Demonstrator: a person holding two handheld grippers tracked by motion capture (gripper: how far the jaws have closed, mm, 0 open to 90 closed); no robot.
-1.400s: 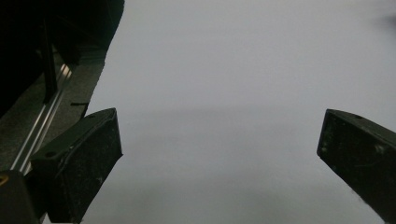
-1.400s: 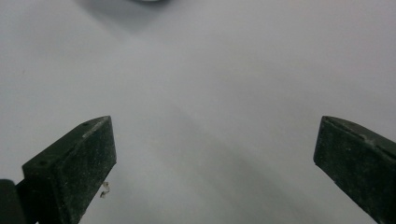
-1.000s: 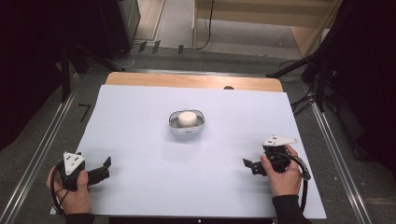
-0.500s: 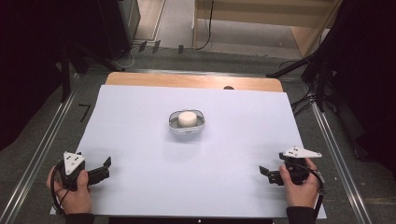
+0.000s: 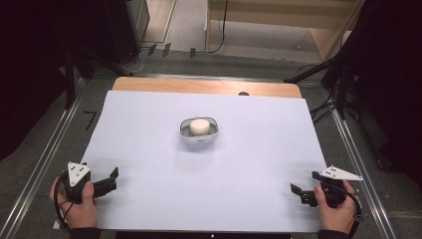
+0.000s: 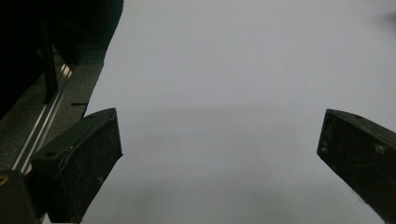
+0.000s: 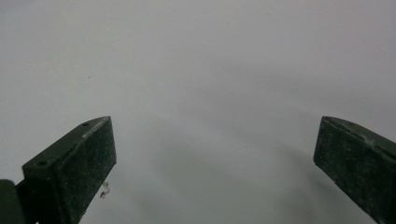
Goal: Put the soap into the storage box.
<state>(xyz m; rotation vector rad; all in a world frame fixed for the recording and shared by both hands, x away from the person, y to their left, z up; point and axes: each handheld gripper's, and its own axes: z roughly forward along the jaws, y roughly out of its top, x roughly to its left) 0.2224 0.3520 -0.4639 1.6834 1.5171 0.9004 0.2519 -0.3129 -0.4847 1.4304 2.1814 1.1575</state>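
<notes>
A small clear bowl (image 5: 198, 138) with a white round lump (image 5: 199, 126) in it stands at the middle of the pale sheet (image 5: 149, 129). My left gripper (image 5: 113, 177) rests at the sheet's front left corner, held by a hand, jaws wide apart with nothing between them (image 6: 219, 135). My right gripper (image 5: 303, 183) sits at the front right corner in the other hand, jaws also spread wide over bare sheet (image 7: 215, 140). Both grippers are far from the bowl.
A wooden table edge (image 5: 209, 86) shows beyond the sheet. Metal rails (image 5: 47, 159) run along both sides of the table, with another rail (image 5: 356, 159) on the right. Cables and dark stands lie on the floor behind.
The right hand and gripper have pulled back toward the front right corner of the sheet. The left gripper and the bowl have stayed put.
</notes>
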